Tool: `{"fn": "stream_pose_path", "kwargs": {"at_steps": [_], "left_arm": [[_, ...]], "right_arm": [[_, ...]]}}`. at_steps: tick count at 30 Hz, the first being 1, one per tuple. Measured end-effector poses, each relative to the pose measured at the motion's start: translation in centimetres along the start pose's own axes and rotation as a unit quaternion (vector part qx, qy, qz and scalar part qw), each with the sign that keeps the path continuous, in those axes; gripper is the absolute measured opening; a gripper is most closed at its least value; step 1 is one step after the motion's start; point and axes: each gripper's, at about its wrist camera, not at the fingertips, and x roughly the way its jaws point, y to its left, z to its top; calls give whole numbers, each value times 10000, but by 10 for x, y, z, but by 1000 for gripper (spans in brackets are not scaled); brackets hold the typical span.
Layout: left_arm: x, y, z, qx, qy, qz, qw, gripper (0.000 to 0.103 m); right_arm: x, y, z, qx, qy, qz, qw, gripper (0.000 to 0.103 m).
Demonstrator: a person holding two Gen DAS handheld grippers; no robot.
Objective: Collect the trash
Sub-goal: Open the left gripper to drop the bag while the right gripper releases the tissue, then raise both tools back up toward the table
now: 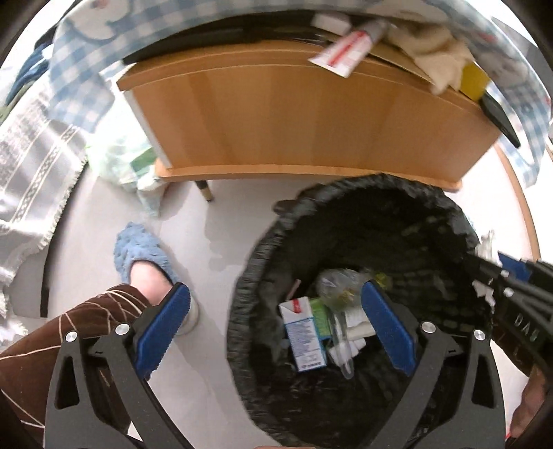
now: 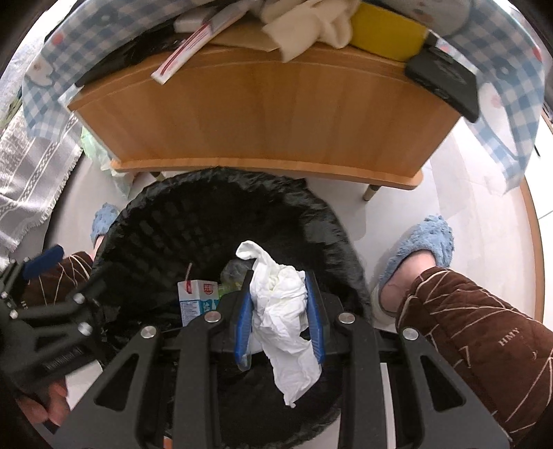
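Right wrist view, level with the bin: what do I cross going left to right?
Left claw → milk carton in the black-lined bin → crumpled tissue clamped in the right claw → blue slipper.

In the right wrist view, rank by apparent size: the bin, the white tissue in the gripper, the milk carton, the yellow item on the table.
1. bin
2. white tissue, though nearness to the camera inflates it
3. yellow item
4. milk carton, partly hidden, so its rank against the yellow item is unsure
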Motion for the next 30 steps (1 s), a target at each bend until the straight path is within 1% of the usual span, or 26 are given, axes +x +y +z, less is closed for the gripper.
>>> {"fn": "stream_pose_path", "kwargs": {"at_steps": [2, 5, 11, 13, 15, 16, 17, 19, 21, 24, 26, 29, 30], "left_arm": [[0, 8, 1, -98, 11, -26, 9999, 97], [-1, 17, 2, -180, -2, -28, 9998, 97], [0, 17, 1, -151, 12, 28, 9999, 97], [2, 16, 1, -123, 44, 72, 9999, 97], [3, 16, 1, -133, 60, 80, 9999, 97], [4, 16, 1, -126, 67, 100, 9998, 97], [4, 16, 1, -126, 66, 118, 9998, 97], [5, 17, 2, -156, 81, 149, 9997, 97], [5, 18, 3, -162, 82, 190, 9997, 97], [3, 19, 6, -173, 62, 240, 9995, 97], [1, 20, 10, -212, 54, 264, 9994, 97], [-6, 22, 18, -276, 37, 240, 9993, 97], [-9, 22, 21, -295, 24, 242, 9993, 97]], "right_arm": [[5, 6, 0, 2, 55, 81, 10000, 27], [12, 12, -1, -39, 132, 85, 9999, 27], [18, 25, -3, -225, 155, 25, 9996, 31], [18, 25, -3, -208, 156, 47, 9997, 37], [18, 25, -3, -211, 140, 11, 9997, 48], [18, 25, -3, -207, 128, -8, 9997, 51], [18, 25, -3, -188, 119, -25, 9997, 56], [17, 25, -3, -170, 108, -65, 9998, 60], [16, 24, -2, -155, 95, -68, 9998, 69], [14, 22, 1, -157, 46, -141, 9998, 78], [11, 17, 4, -134, 3, -301, 9995, 82], [0, 5, 15, 55, -108, -475, 9988, 83], [-7, 1, 19, 134, -171, -454, 9987, 86]]}}
